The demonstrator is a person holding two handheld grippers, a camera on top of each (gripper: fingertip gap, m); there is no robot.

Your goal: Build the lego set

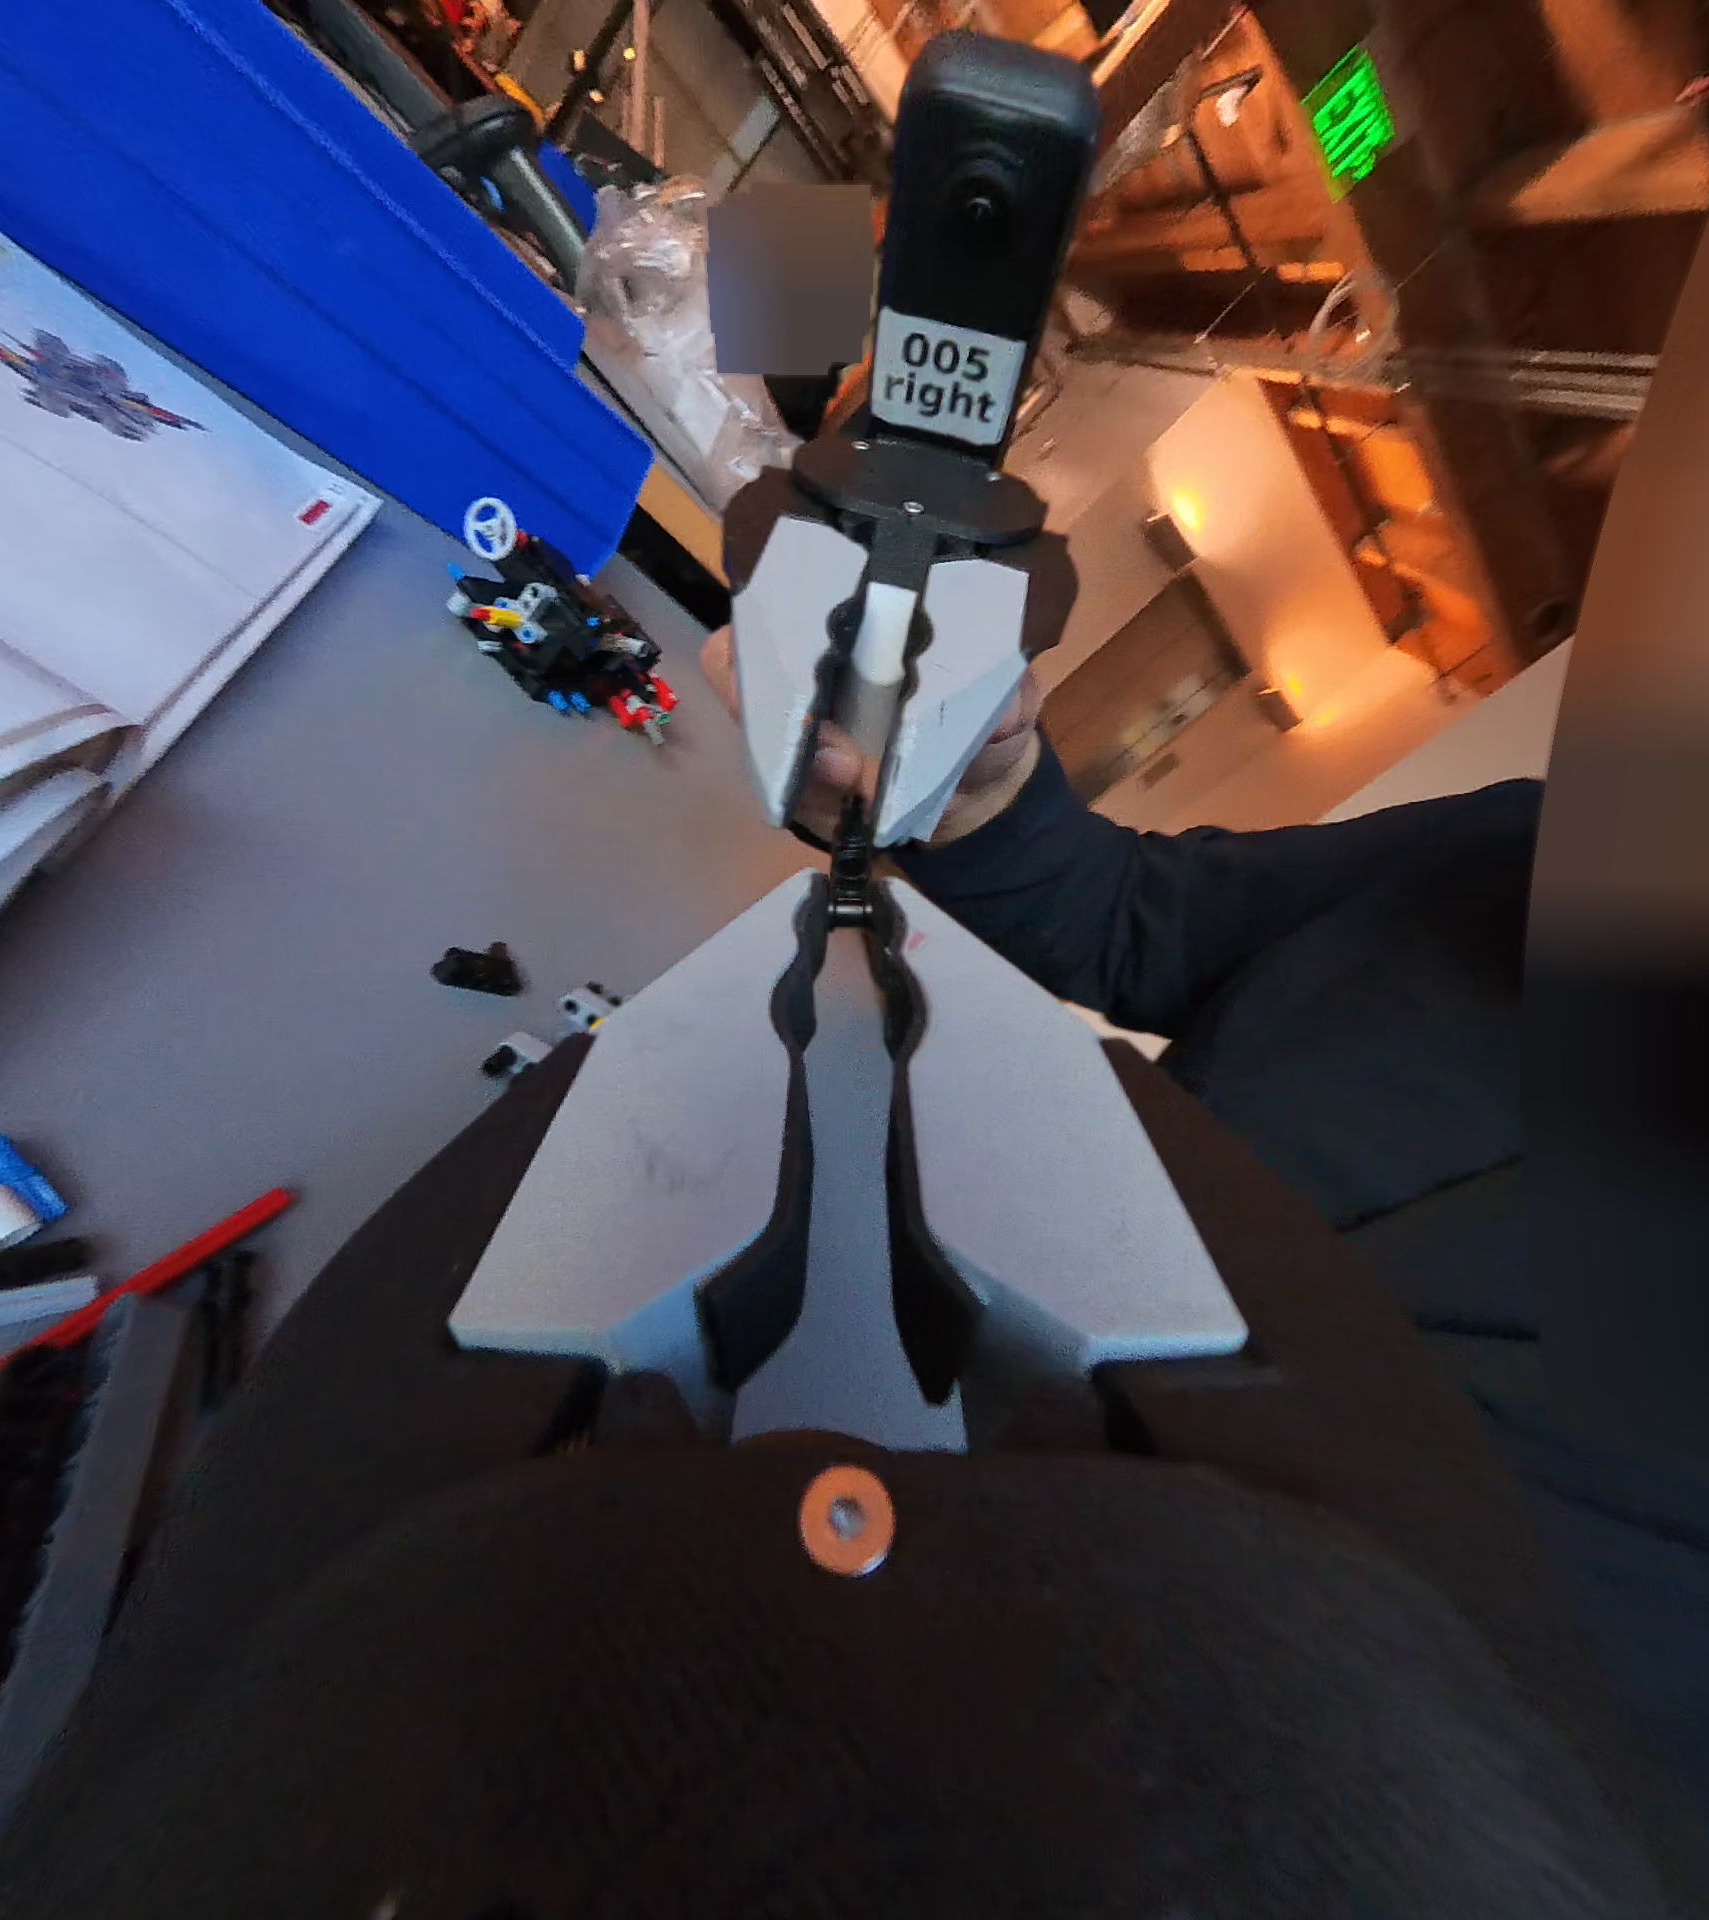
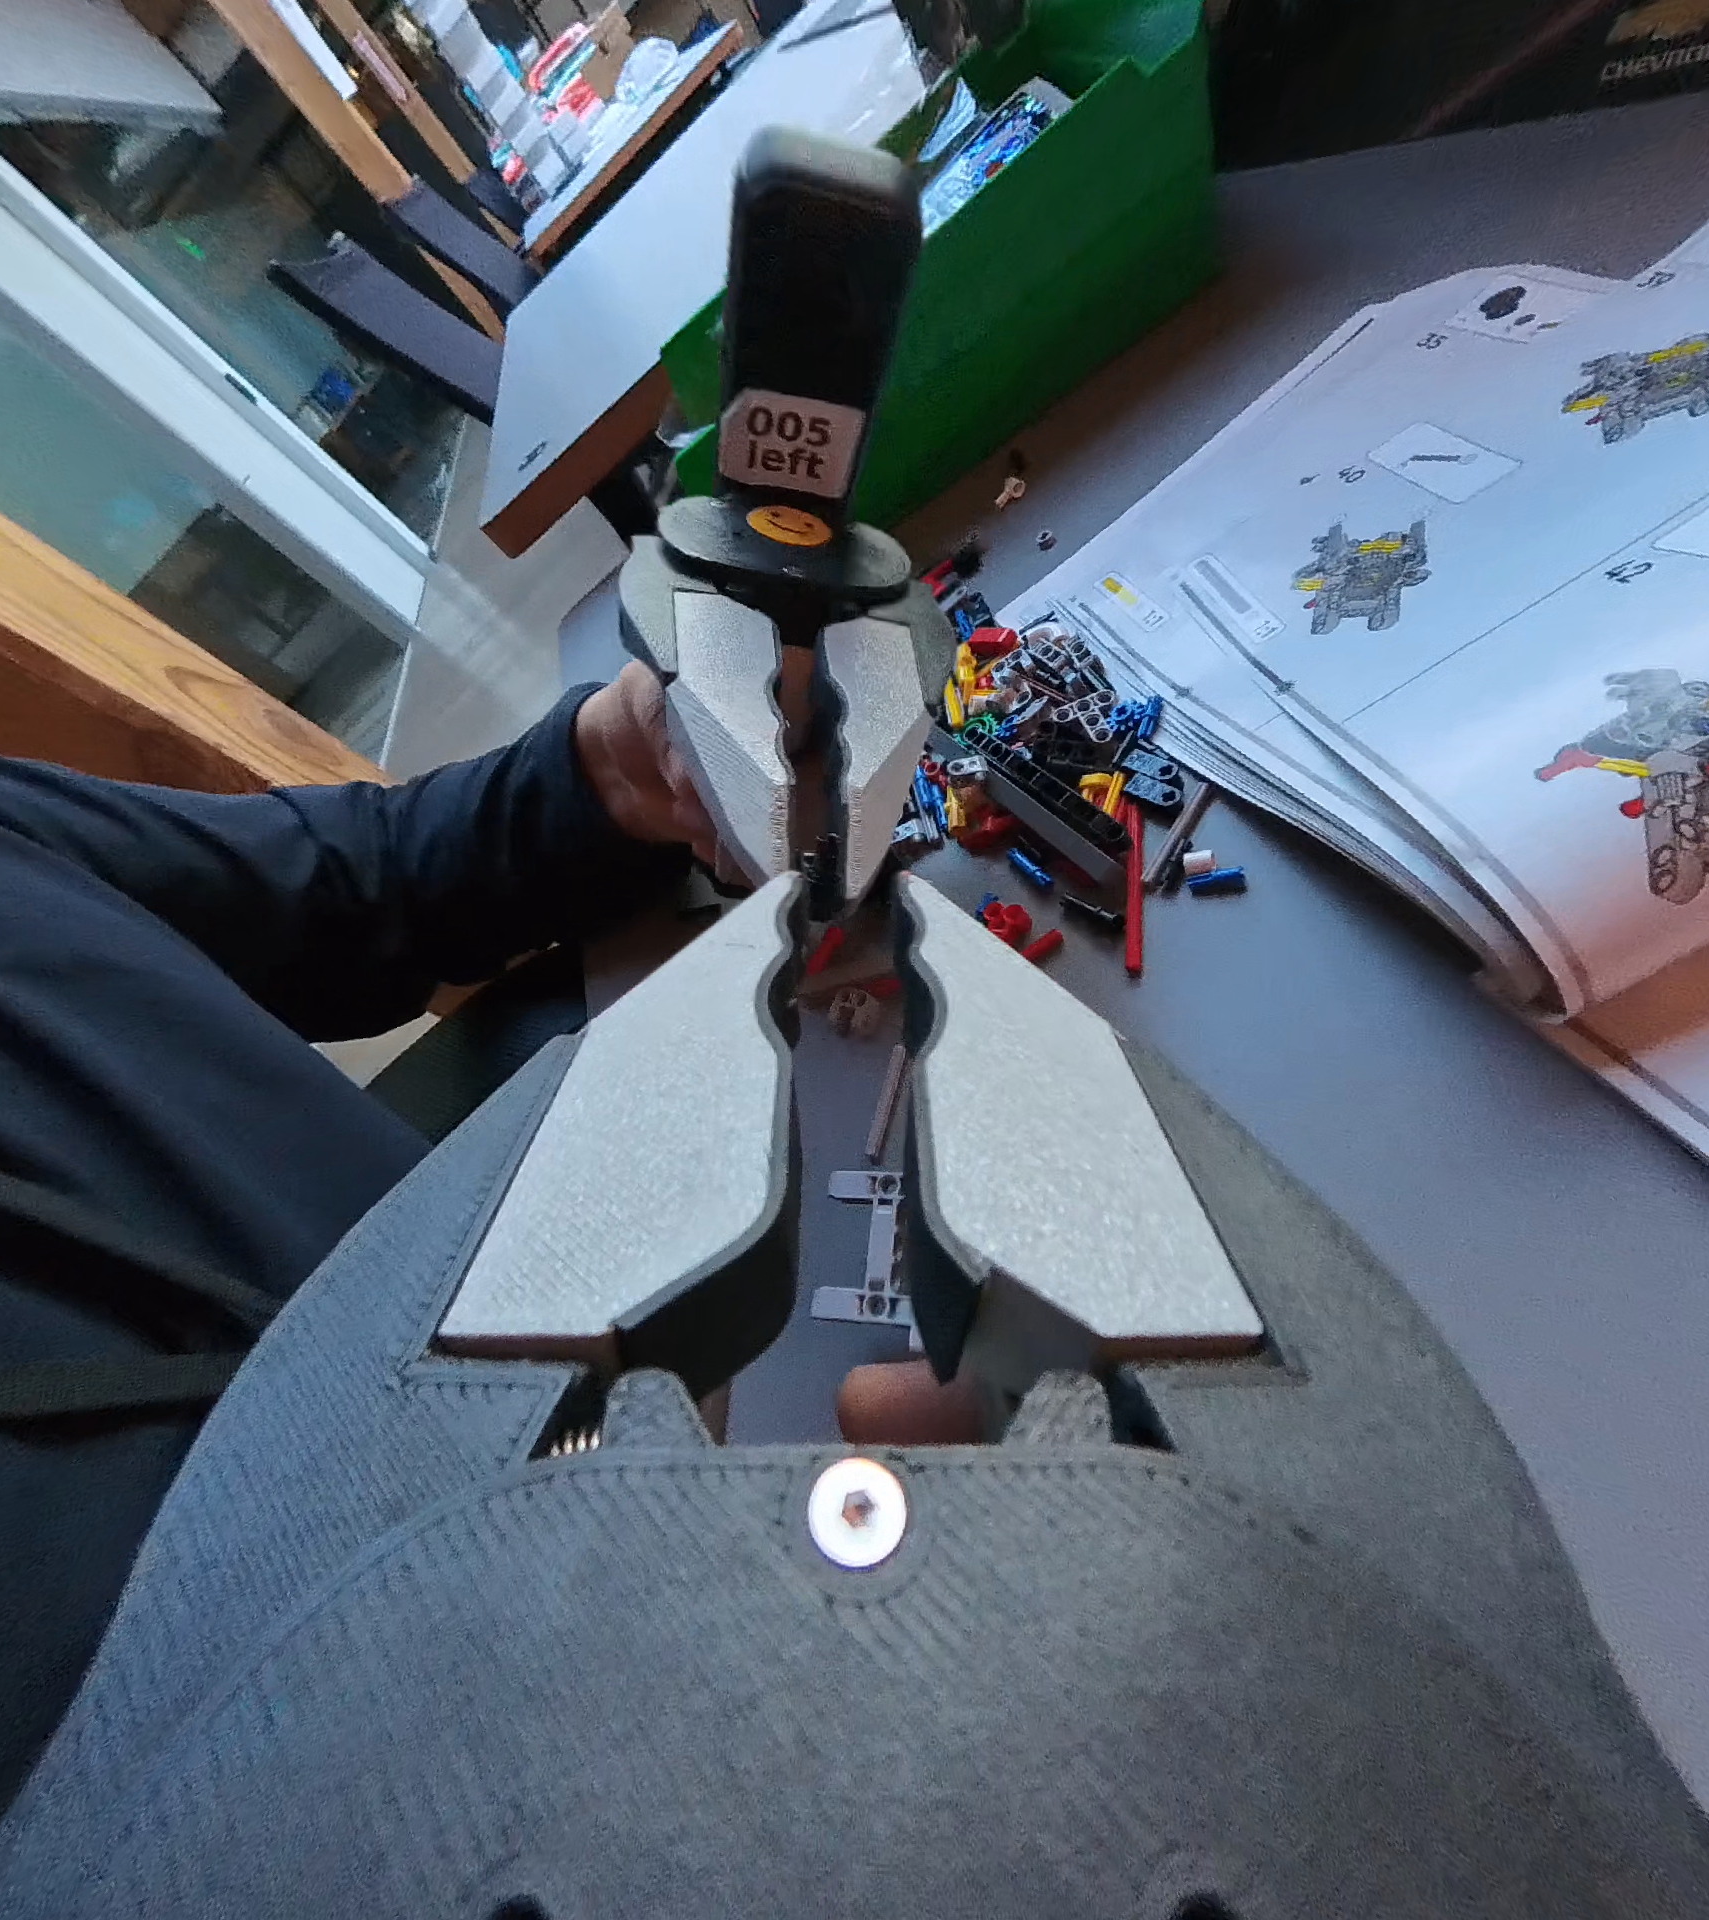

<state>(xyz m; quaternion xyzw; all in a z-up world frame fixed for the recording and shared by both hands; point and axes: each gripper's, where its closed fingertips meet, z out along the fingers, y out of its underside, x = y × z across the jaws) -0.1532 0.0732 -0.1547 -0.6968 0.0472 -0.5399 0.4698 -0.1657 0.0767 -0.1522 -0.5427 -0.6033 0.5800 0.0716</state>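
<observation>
Above a grey bench (image 2: 1349,1091), the left gripper (image 1: 848,912) has its fingers clamped on a small black plastic pin (image 1: 848,883), which sticks out past the tips toward the right gripper (image 2: 845,894) facing it nose to nose. The right gripper's fingers stand slightly apart, their tips just beside the pin; whether they touch it cannot be told. On the bench beyond lie a heap of coloured building pieces (image 2: 1068,748), an open instruction booklet (image 2: 1504,582), a half-built black model (image 1: 559,634) and a blue bin (image 1: 310,270).
</observation>
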